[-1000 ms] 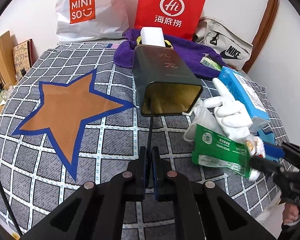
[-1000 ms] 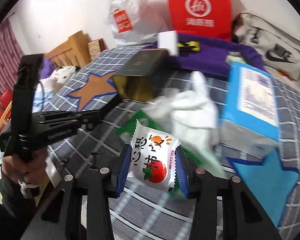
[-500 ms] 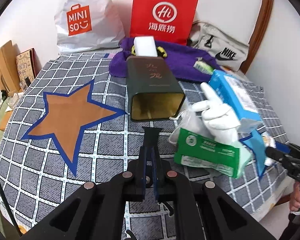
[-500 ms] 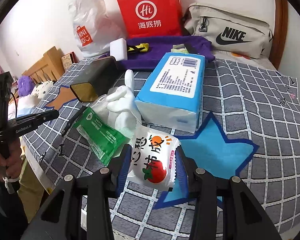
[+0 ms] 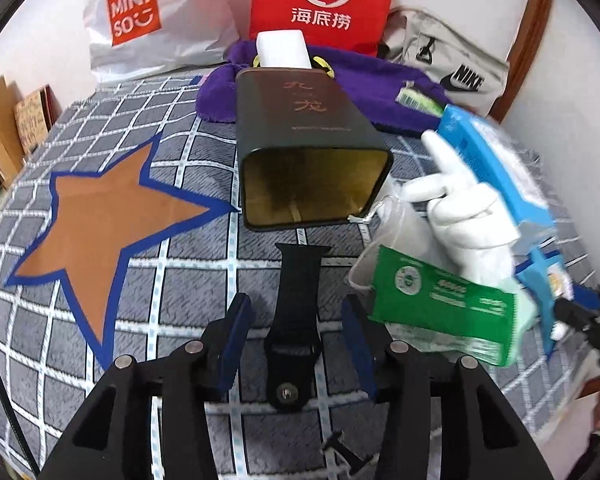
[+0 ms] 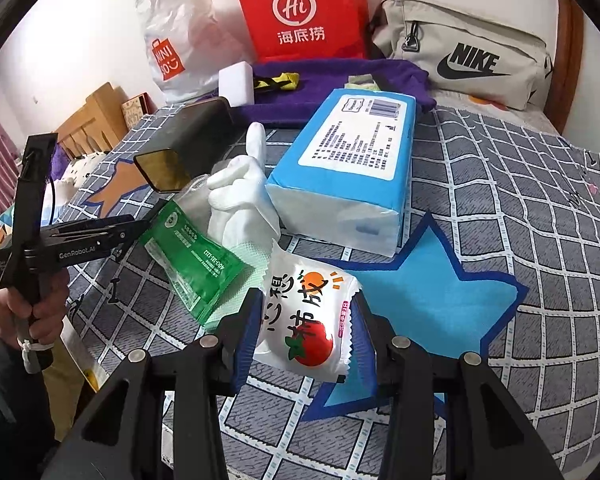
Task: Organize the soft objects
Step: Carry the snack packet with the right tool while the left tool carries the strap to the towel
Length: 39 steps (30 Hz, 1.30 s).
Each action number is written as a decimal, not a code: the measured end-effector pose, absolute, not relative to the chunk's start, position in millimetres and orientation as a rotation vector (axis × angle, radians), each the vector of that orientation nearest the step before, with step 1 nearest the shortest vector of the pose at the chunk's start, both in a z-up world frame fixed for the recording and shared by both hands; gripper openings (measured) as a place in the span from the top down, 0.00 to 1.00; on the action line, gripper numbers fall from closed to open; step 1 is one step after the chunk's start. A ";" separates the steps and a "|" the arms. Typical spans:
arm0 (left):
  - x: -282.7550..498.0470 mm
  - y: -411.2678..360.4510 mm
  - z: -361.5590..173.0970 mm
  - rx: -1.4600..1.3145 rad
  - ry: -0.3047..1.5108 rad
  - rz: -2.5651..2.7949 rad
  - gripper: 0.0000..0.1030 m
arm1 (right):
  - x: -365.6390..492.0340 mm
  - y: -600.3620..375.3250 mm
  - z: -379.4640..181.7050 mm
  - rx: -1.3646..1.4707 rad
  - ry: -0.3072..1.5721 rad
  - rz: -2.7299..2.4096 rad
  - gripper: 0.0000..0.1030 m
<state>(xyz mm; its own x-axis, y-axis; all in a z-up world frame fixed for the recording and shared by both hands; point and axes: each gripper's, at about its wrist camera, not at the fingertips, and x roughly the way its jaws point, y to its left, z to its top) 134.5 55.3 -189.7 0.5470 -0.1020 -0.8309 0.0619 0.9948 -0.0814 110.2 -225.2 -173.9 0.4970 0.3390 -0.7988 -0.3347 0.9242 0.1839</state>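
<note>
My right gripper [image 6: 306,332] is shut on a white snack packet [image 6: 308,322] with a tomato print, held above the blue star patch [image 6: 432,288]. My left gripper [image 5: 296,344] is open, and a black strap [image 5: 298,312] lies flat on the bedspread between its fingers. A dark open tin box [image 5: 308,160] lies on its side just beyond. A white glove [image 5: 464,216] [image 6: 240,196], a green packet [image 5: 440,304] [image 6: 196,256] and a blue tissue pack [image 6: 352,172] lie to the right.
At the back stand a white MINISO bag [image 5: 140,20], a red paper bag [image 5: 320,4], a purple towel [image 5: 380,80] with a white block [image 5: 282,50], and a Nike pouch [image 6: 464,60]. A brown star patch [image 5: 104,224] lies left on the checked bedspread [image 6: 540,208].
My left gripper has opened and let go of the black strap, which now lies on the bedspread. My right gripper still holds the snack packet and has shifted slightly.
</note>
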 end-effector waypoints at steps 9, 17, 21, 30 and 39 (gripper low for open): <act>130.6 56.2 -183.6 -0.029 0.988 -0.097 0.81 | 115.4 -225.4 -166.4 -0.013 0.955 0.410 0.58; 121.5 68.3 -148.7 -0.092 0.946 -0.115 0.81 | 117.0 -223.8 -140.2 -0.019 0.895 0.439 0.58; 119.9 66.2 -128.5 -0.097 0.916 -0.119 0.81 | 117.5 -222.6 -126.7 -0.005 0.866 0.469 0.58; 132.9 56.7 -92.7 -0.094 0.853 -0.126 0.81 | 133.6 -222.9 -102.5 0.003 0.827 0.469 0.58; 157.1 47.6 -71.4 -0.110 0.828 -0.114 0.80 | 156.6 -223.6 -75.8 0.005 0.779 0.469 0.58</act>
